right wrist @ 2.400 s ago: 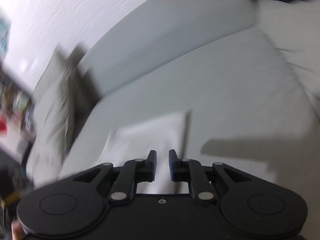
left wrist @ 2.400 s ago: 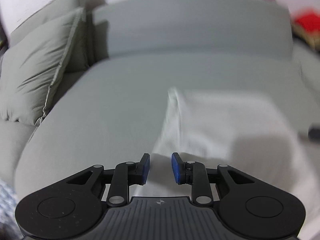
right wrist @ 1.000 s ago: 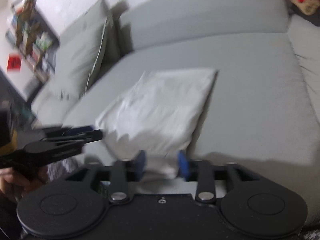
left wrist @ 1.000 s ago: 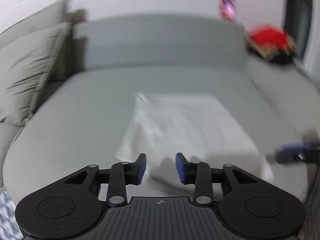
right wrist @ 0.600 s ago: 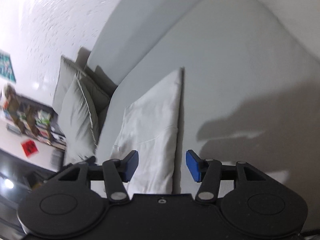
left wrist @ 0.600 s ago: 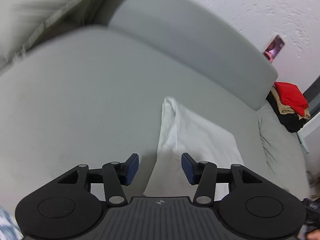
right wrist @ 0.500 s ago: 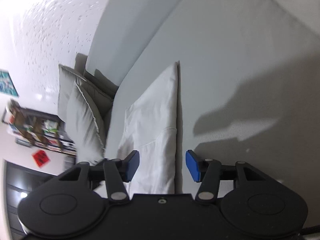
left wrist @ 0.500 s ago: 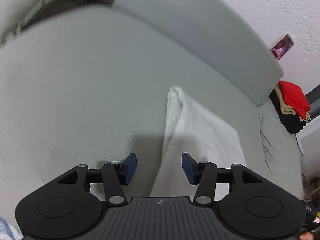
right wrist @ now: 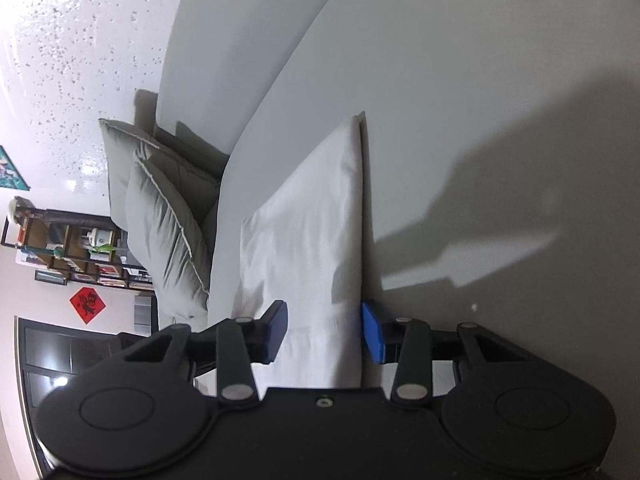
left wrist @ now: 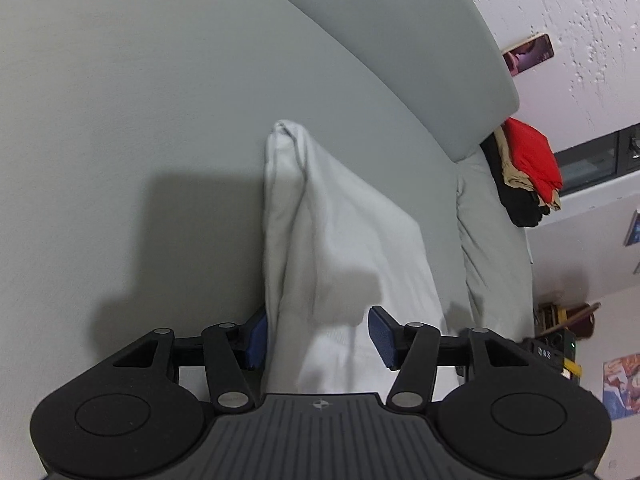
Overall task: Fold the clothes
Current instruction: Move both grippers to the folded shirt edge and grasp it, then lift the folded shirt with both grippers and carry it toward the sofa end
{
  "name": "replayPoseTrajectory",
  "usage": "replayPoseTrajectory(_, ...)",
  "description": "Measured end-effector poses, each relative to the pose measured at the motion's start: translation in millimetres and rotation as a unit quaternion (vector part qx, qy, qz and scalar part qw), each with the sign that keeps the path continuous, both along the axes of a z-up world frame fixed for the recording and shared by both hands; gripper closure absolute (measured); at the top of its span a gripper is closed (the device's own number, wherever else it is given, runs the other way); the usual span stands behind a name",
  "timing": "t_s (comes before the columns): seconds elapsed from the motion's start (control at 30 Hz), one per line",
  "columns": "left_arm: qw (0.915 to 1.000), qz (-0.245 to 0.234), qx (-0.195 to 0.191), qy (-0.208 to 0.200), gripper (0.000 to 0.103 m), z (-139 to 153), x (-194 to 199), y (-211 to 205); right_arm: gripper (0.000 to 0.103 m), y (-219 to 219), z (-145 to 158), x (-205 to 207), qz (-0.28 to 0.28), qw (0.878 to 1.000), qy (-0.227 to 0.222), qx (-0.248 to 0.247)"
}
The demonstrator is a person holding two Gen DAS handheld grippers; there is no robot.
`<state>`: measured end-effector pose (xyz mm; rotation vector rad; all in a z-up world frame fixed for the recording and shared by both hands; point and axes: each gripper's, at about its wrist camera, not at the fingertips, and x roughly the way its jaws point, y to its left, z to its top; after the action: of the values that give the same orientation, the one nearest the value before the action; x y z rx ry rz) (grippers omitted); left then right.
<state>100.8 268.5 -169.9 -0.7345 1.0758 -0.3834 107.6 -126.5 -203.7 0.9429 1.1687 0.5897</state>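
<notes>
A white folded garment (left wrist: 344,232) lies flat on the grey sofa seat (left wrist: 132,112). My left gripper (left wrist: 318,338) is open, its jaws straddling the garment's near left edge, low over the seat. In the right wrist view the same white garment (right wrist: 308,232) runs away from me, and my right gripper (right wrist: 325,330) is open with its jaws astride the garment's near right edge. Neither gripper has closed on the cloth.
The sofa backrest (left wrist: 400,40) runs behind the garment. A pile of red, tan and black clothes (left wrist: 524,172) sits on the far sofa arm. Grey cushions (right wrist: 160,216) lean at the other end, with a shelf (right wrist: 68,248) beyond them.
Both grippers opened wide and dropped low onto the garment's near corners; the views tilted and the cloth now sits between each pair of jaws.
</notes>
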Motion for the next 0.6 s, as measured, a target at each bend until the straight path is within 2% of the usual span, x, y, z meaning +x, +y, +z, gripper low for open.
replayPoseTrajectory(0.37, 0.9973, -0.043, -0.056, -0.021, 0.048, -20.0, 43.6, -17.2, 0.071, 14.5, -25.3, 42.9, 0.002, 0.999, 0.018, 0.042)
replayPoseTrajectory(0.43, 0.9973, -0.043, -0.055, -0.024, 0.057, -22.6, 49.3, -21.1, 0.081, 18.2, -29.5, 48.1, 0.0, 0.999, 0.017, 0.044)
replayPoseTrajectory(0.5, 0.9986, -0.036, -0.033, -0.022, 0.083, -20.2, 47.7, -22.2, 0.092, 20.9, -33.2, 50.4, -0.006, 0.999, 0.015, 0.04)
replayPoseTrajectory(0.57, 0.9994, -0.025, -0.009, -0.021, 0.088, -15.4, 42.0, -21.6, 0.098, 23.0, -31.7, 48.1, -0.013, 1.0, 0.002, 0.025)
replayPoseTrajectory(0.6, 0.9993, -0.022, 0.012, -0.027, 0.091, -9.6, 38.5, -25.4, 0.098, 25.9, -27.3, 45.6, -0.014, 1.0, -0.014, 0.011)
